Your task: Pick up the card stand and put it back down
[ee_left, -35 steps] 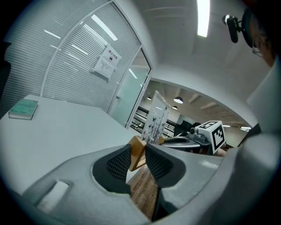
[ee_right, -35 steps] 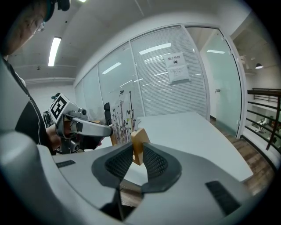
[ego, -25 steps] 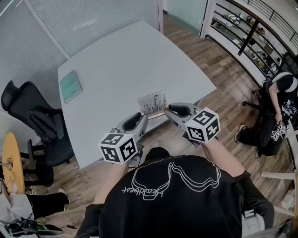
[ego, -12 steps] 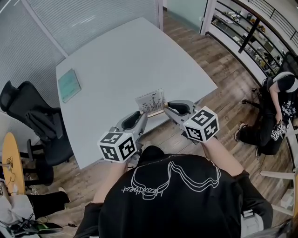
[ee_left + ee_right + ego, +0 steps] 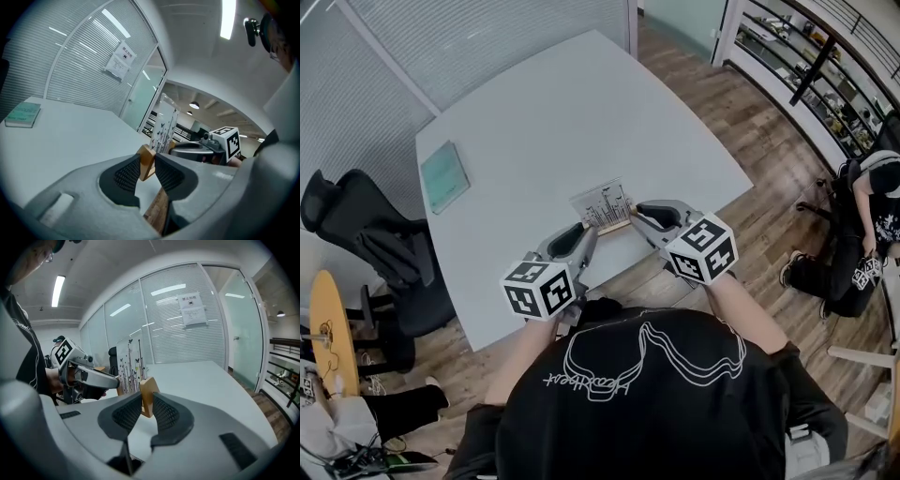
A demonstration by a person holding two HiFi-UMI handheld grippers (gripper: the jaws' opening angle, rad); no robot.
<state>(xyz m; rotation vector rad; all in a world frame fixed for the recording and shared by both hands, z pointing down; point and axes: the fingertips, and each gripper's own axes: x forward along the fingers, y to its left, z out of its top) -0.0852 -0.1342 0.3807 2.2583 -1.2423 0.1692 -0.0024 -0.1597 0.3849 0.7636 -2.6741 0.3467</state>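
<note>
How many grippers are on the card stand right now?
2. The left gripper has the card stand's left wooden end between its closing jaws; the right gripper clamps the right end.

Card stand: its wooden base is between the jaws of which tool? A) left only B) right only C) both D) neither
C: the card stand base sits between the right tool jaws at one end and the closing left tool jaws at the other.
</note>
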